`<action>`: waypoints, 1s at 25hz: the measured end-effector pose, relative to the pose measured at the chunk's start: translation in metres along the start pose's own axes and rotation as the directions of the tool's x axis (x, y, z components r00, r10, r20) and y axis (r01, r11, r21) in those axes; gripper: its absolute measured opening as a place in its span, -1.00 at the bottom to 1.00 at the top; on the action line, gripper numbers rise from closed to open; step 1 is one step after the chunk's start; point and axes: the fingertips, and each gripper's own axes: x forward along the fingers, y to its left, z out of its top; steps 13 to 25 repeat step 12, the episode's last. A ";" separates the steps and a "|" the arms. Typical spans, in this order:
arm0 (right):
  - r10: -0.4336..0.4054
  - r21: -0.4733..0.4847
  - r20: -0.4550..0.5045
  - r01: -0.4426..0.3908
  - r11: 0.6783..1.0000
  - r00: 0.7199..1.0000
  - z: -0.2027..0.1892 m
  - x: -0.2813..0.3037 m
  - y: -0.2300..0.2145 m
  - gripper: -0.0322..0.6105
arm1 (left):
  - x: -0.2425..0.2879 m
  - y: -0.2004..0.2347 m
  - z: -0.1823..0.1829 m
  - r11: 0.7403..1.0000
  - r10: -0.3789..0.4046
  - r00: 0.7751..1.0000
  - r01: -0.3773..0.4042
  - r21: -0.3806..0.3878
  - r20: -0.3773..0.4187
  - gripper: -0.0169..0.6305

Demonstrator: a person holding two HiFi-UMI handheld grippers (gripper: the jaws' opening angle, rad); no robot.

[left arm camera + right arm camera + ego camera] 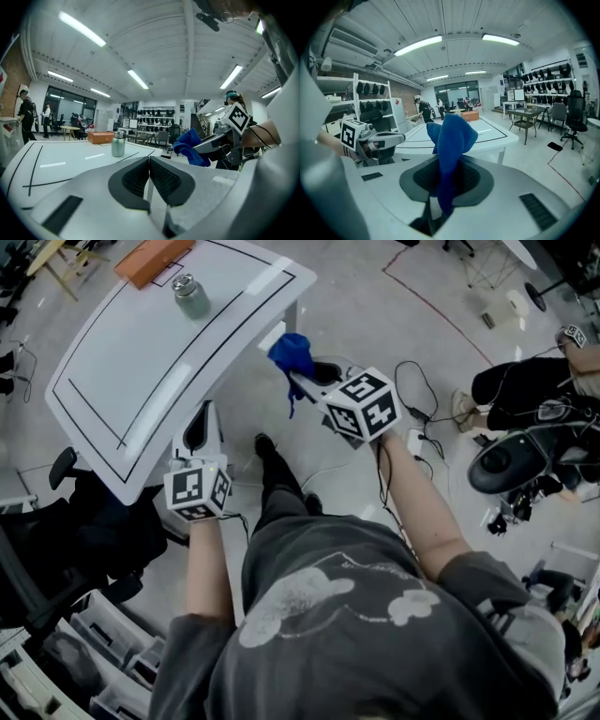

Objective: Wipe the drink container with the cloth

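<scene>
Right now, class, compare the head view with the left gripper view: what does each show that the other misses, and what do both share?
Only the head view: the person's grey shirt and the marker cube on the left gripper. Only the left gripper view: its own jaws shut together with nothing between them, plus ceiling lights. Both: the white table, the metal drink container standing on it, the orange box, and the blue cloth clamped in the right gripper.

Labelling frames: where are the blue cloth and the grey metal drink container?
blue cloth (452, 136), right gripper view, upper fold.
grey metal drink container (192, 301), head view, its body.
</scene>
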 end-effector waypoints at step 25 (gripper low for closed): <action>0.034 -0.004 -0.023 -0.034 0.999 0.999 -0.044 -0.050 0.070 -0.70 | -0.082 -0.047 -0.021 1.000 -0.007 1.000 0.007 -0.004 -0.026 -0.94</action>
